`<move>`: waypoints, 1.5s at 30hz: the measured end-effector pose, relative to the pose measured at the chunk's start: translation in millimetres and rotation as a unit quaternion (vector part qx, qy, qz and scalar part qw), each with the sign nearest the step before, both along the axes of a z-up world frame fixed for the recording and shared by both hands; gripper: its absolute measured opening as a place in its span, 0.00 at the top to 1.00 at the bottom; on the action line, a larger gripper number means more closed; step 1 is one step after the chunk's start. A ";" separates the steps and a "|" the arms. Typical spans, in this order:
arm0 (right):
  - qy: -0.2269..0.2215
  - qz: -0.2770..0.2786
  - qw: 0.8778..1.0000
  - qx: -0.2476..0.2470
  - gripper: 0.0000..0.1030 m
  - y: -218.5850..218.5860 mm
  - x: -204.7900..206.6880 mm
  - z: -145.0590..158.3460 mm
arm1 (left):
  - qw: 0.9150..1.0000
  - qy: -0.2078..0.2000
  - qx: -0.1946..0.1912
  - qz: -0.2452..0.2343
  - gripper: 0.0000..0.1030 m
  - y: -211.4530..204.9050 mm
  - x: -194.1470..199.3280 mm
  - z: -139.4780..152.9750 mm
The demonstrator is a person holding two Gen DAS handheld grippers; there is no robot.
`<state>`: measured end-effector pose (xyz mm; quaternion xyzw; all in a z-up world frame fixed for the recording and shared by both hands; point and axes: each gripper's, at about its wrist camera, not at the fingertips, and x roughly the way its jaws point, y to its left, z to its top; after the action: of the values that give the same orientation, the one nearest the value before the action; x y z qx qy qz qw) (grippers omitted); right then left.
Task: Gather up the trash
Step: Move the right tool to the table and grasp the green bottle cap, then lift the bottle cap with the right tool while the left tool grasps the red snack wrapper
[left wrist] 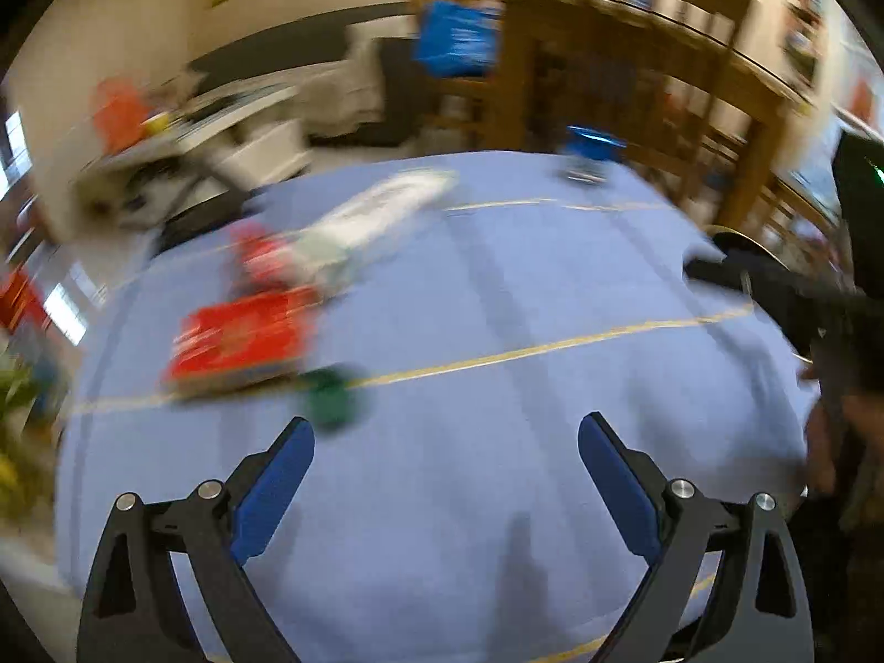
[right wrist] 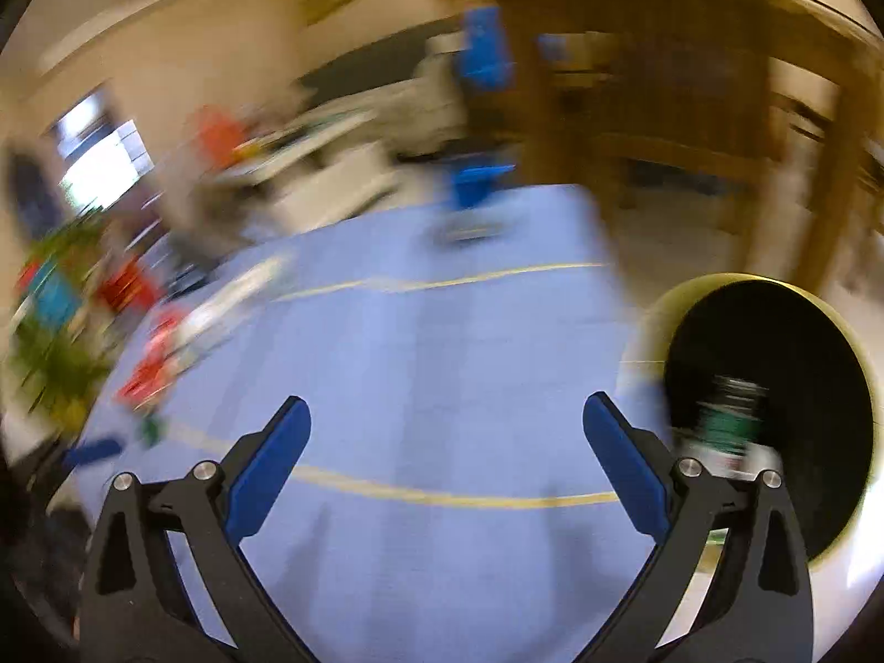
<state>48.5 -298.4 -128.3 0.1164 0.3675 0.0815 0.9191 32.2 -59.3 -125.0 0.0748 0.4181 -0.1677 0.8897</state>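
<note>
On the blue tablecloth (left wrist: 497,387), a red package (left wrist: 243,337) and a small green item (left wrist: 331,398) are lying at the left. The left gripper (left wrist: 446,442) and the right gripper (right wrist: 446,425) are both hanging wide apart, empty. The black bin (right wrist: 773,414) is standing at the right, trash inside.

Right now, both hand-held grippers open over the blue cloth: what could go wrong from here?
1. Both views are heavily smeared, so the red packet and the small green item beside it are hard to locate; a grasp could miss.
2. The bin stands off the table's edge; a drop could fall outside it.
3. The open left hand-held gripper hangs close over the cloth; closing low might catch fabric.
</note>
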 end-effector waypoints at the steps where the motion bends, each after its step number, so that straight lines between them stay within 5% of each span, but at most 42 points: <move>1: 0.006 0.036 0.999 -0.012 0.05 36.6 5.5 -3.3 | 1.000 0.001 -0.001 0.013 0.10 15.1 -0.3 0.6; 5: 0.026 0.148 0.987 -0.057 0.21 148.0 24.9 -6.6 | 0.998 -0.001 -0.009 0.065 0.09 76.6 -1.4 0.3; 12: 0.054 0.189 0.972 -0.127 0.22 231.5 62.4 -5.5 | 0.992 0.008 -0.052 0.112 0.08 136.5 6.8 -0.1; 15: 0.099 0.200 0.966 -0.131 0.44 243.2 73.6 -26.0 | 0.992 0.004 -0.061 0.111 0.08 140.5 6.8 0.3; 17: 0.089 0.199 0.966 -0.139 0.51 247.4 71.6 -29.0 | 0.992 0.005 -0.063 0.108 0.07 139.4 7.6 -1.1; 19: 0.088 0.198 0.966 -0.139 0.70 248.1 72.1 -28.3 | 0.992 0.010 -0.071 0.105 0.07 139.6 7.5 -2.3; 27: 0.071 0.177 0.978 -0.086 0.69 195.8 48.1 -12.6 | 0.994 0.006 -0.066 0.081 0.07 119.3 32.8 2.1; 35: 0.062 0.078 0.995 -0.025 0.69 63.5 20.1 -9.4 | 0.997 0.034 -0.059 0.032 0.07 85.7 82.8 -0.1; 40: 0.045 0.036 0.998 0.026 0.69 6.9 9.5 -14.5 | 0.996 0.036 -0.054 0.057 0.07 73.8 91.7 1.8; 45: 0.040 0.043 0.997 0.043 0.69 -1.1 9.2 -21.8 | 0.993 0.026 -0.054 0.098 0.07 75.0 85.8 4.3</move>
<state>57.7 -299.5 -150.1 0.1432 0.4047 0.1324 0.8934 118.1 15.7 -120.8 -0.0187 0.4372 -0.1040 0.8931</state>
